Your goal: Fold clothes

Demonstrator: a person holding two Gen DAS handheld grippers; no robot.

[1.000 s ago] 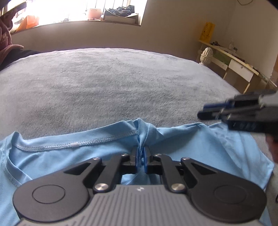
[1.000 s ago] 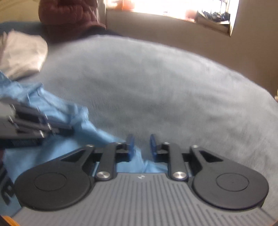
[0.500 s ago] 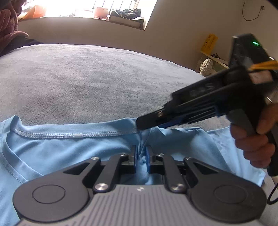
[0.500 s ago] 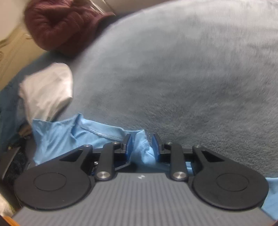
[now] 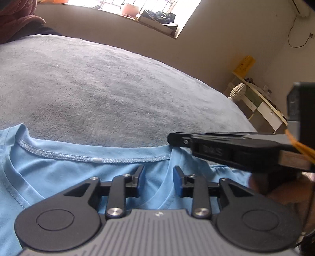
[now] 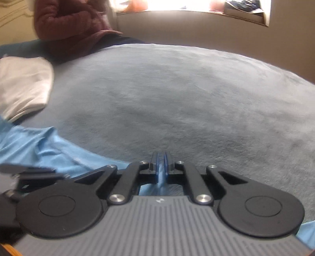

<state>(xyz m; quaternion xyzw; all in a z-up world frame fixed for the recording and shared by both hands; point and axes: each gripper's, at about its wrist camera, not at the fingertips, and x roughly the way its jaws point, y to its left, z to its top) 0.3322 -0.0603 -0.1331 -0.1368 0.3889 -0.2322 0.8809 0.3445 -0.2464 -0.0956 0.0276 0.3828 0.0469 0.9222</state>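
The light blue T-shirt (image 5: pixel 65 177) looks limp and light, best pinched at its stitched collar (firmer there). The right claw (image 6: pixel 161 163) is clenched on a fold of it; the left claw (image 5: pixel 159 180) is opening, pads off the cloth.

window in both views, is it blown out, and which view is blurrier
Left wrist view: the window is overexposed to near white, and the grey blanket stays sharp though it bulges with fisheye curve. Right wrist view: the window is washed out too; the white cloth and maroon garment look softer, smeared.

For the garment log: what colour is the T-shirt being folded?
Light blue T-shirt; left wrist view.
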